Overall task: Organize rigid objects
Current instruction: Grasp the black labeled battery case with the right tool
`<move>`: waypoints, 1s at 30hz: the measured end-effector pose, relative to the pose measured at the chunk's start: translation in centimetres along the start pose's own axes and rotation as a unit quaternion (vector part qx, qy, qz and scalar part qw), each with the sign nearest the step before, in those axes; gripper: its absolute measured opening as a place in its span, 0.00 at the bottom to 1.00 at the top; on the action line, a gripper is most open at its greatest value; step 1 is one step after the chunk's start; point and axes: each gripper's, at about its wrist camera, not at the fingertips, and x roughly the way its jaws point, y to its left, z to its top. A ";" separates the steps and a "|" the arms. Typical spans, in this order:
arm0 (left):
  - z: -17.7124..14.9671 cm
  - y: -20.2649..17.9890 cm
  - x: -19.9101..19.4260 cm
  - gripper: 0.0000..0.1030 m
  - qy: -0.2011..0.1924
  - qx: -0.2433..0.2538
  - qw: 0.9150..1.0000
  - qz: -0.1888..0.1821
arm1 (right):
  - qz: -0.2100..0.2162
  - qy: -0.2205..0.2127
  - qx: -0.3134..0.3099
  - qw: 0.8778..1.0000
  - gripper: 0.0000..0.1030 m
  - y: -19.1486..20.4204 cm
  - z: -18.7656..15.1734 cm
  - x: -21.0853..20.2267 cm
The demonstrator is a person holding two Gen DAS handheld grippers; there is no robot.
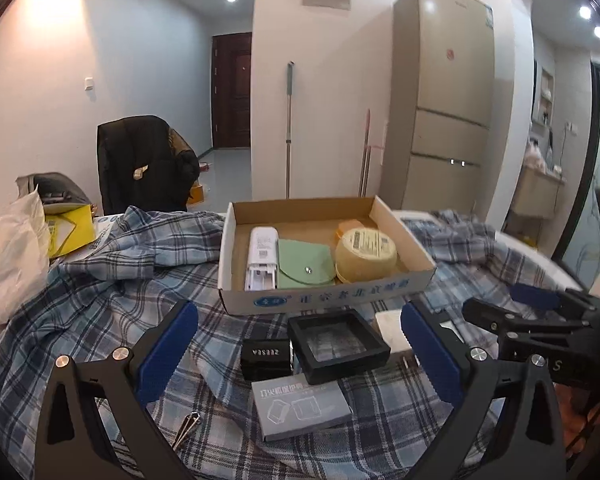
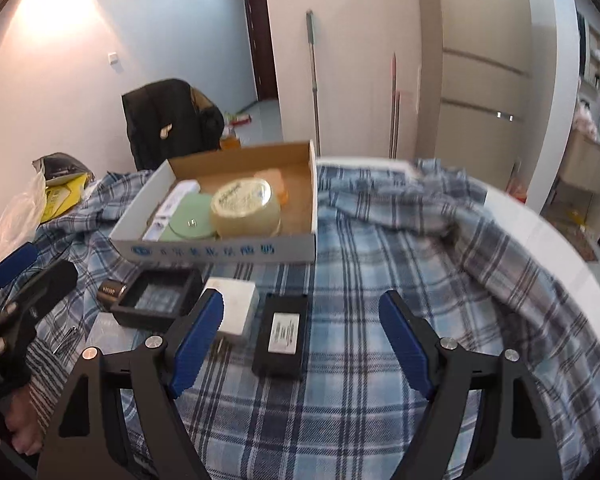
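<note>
A cardboard box (image 1: pixel 396 224) (image 2: pixel 314 200) on the plaid cloth holds a white remote (image 1: pixel 262 258), a green pouch (image 1: pixel 306 266), a yellow round tub (image 1: pixel 366 254) (image 2: pixel 246 208) and an orange item (image 2: pixel 276 184). In front of it lie a black square frame case (image 1: pixel 338 344) (image 2: pixel 156 298), a small black box (image 1: pixel 266 356), a grey booklet (image 1: pixel 300 410), a white block (image 2: pixel 238 308) and a black flat box with a white label (image 2: pixel 282 334). My left gripper (image 1: pixel 300 316) is open above the frame case. My right gripper (image 2: pixel 302 306) is open over the black flat box.
The plaid cloth (image 2: pixel 380 272) covers a white table (image 2: pixel 540 240). A metal clip (image 1: pixel 186 428) lies near the left finger. A plastic bag (image 1: pixel 8 256) and yellow packet (image 1: pixel 70 230) sit at the left. Behind stand a chair with a dark jacket (image 1: pixel 144 160), mop poles and a fridge (image 1: pixel 444 92).
</note>
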 end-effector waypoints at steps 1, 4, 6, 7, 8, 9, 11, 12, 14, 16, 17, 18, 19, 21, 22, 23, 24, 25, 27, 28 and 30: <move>0.0 -0.1 0.2 1.00 0.005 0.003 1.000 0.000 | -0.002 0.005 -0.002 1.000 0.77 0.2 -0.1 0.2; 0.1 0.6 0.3 1.00 0.008 -0.014 1.000 -0.002 | -0.011 0.010 -0.019 1.000 0.73 0.9 -0.5 0.5; 0.1 1.2 0.4 1.00 0.010 -0.027 1.000 -0.002 | -0.011 0.018 -0.033 0.999 0.70 1.6 -0.7 0.9; 0.1 1.5 0.4 1.00 0.012 -0.035 0.999 -0.002 | -0.009 0.023 -0.038 0.999 0.66 1.8 -0.8 1.2; 0.1 1.6 0.5 1.00 0.014 -0.039 0.999 -0.002 | -0.005 0.030 -0.041 0.999 0.64 1.9 -0.8 1.5; 0.1 1.7 0.6 1.00 0.016 -0.041 0.999 -0.001 | -0.003 0.036 -0.043 0.998 0.59 2.0 -0.9 1.8; 0.0 1.8 0.7 1.00 0.020 -0.044 0.999 -0.001 | 0.002 0.049 -0.043 0.998 0.51 2.1 -1.0 2.4; 0.0 1.8 0.7 1.00 0.020 -0.043 0.999 0.000 | 0.008 0.056 -0.040 0.998 0.47 2.0 -1.0 2.7; 0.0 1.7 0.7 1.00 0.018 -0.041 0.999 0.000 | 0.015 0.069 -0.033 0.997 0.43 1.7 -1.1 3.3; 0.0 1.6 0.7 1.00 0.017 -0.037 0.999 -0.002 | 0.017 0.080 -0.028 0.996 0.40 1.6 -1.2 3.8; -0.1 1.5 0.7 1.00 0.016 -0.035 0.999 -0.002 | 0.019 0.085 -0.027 0.996 0.40 1.6 -1.3 4.1; -0.1 1.4 0.6 1.00 0.015 -0.033 0.999 -0.002 | 0.020 0.086 -0.025 0.996 0.40 1.5 -1.3 4.1; -0.1 1.4 0.7 1.00 0.015 -0.031 0.999 -0.003 | 0.020 0.086 -0.025 0.996 0.40 1.6 -1.3 4.1; -0.1 1.3 0.7 1.00 0.017 -0.029 0.999 -0.003 | 0.017 0.086 -0.025 0.996 0.39 1.6 -1.4 4.1; -0.1 1.3 0.7 1.00 0.017 -0.030 0.999 -0.003 | 0.014 0.087 -0.025 0.996 0.35 1.6 -1.3 4.1; -0.1 1.4 0.7 1.00 0.018 -0.032 0.999 -0.002 | 0.009 0.092 -0.026 0.995 0.33 1.5 -1.4 4.2; -0.1 1.5 0.7 1.00 0.019 -0.034 0.999 -0.002 | 0.011 0.099 -0.026 0.995 0.33 1.5 -1.4 4.3; -0.1 1.5 0.7 1.00 0.020 -0.036 0.999 -0.002 | 0.013 0.106 -0.026 0.994 0.33 1.5 -1.4 4.4; -0.1 1.6 0.7 1.00 0.021 -0.038 0.999 -0.002 | 0.015 0.111 -0.025 0.993 0.32 1.3 -1.5 4.2; -0.1 1.6 0.7 1.00 0.022 -0.038 0.999 -0.001 | 0.014 0.112 -0.025 0.993 0.32 1.2 -1.5 4.2; -0.1 1.6 0.7 1.00 0.021 -0.038 0.999 -0.002 | 0.009 0.115 -0.028 0.993 0.31 1.2 -1.6 4.1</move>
